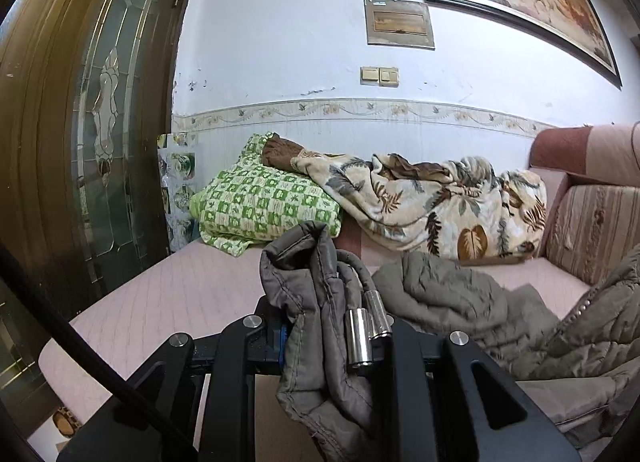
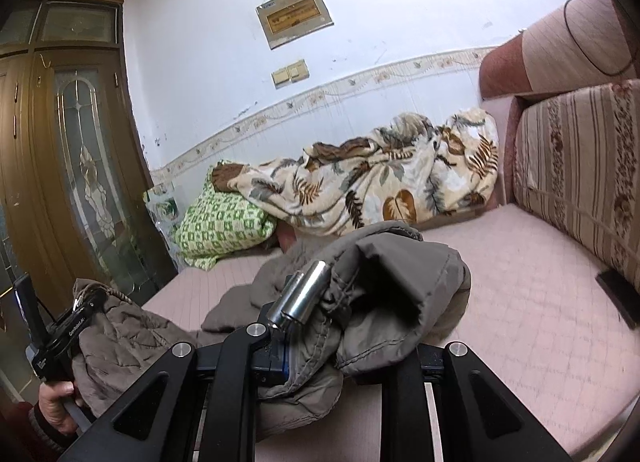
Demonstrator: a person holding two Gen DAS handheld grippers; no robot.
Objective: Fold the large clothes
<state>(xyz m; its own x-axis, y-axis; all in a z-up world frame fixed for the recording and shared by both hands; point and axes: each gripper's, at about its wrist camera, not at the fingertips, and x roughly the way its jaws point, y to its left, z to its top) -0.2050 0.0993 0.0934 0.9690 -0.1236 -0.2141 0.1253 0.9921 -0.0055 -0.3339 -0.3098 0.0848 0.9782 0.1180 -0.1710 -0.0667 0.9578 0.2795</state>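
both claws clenched on the grey-brown quilted jacket (image 1: 316, 302): left gripper (image 1: 320, 342) and right gripper (image 2: 320, 334) each pinch an edge w/ a metal cord end. jacket hangs over near part of pink sofa seat (image 2: 520, 302). judgement: keep both grips level & taut, lay flat before folding.

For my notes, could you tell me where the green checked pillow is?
The green checked pillow lies at the bed's far left, beside the door, under the leaf-print blanket's end.

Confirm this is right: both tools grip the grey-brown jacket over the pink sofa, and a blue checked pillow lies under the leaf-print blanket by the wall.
One detail is wrong: the pillow is green checked, not blue, as the left wrist view shows. The rest holds: the left tool and right tool grip the jacket over the pink sofa, and the pillow lies under the leaf-print blanket.
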